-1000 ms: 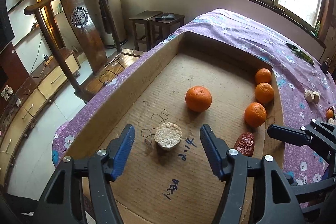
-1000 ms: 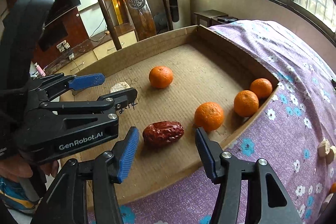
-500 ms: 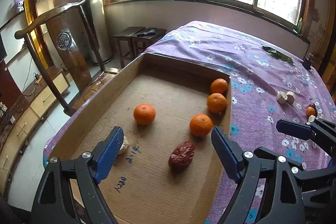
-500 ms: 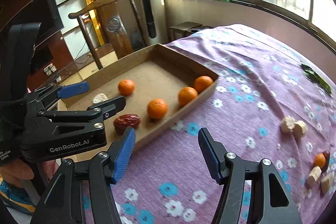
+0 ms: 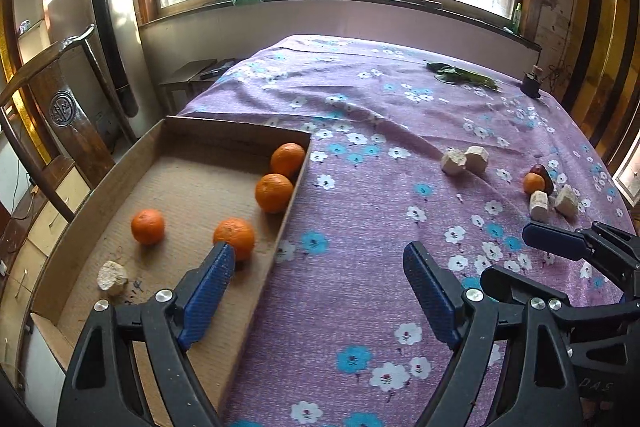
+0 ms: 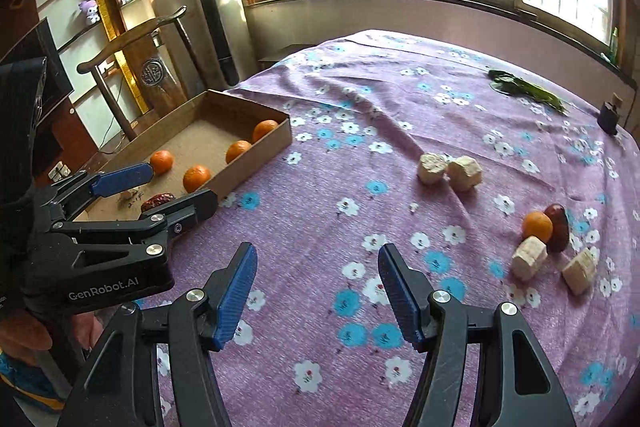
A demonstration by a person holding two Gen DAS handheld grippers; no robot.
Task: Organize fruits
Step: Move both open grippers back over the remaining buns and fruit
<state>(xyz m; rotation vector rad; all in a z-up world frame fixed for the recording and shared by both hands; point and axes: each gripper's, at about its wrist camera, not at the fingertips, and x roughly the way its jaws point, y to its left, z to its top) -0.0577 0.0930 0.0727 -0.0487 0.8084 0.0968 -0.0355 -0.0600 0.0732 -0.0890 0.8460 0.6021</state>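
Purple flowered cloth (image 5: pixel 360 211), orange fruits (image 5: pixel 148 226), brown box (image 5: pixel 236 135)

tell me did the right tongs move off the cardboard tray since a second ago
Yes. The right tongs have swung right, away from the cardboard tray, and now hang open and empty over the purple cloth, nearer the loose orange.

Both grippers are built from black plastic frames, each ending in 2 fingers faced with ribbed blue pads (image 6: pixel 236 291). Round silver screws (image 6: pixel 195 294) are set at the finger joints. White lettering "GenRobot.AI" is printed on the left gripper (image 6: pixel 168 183).
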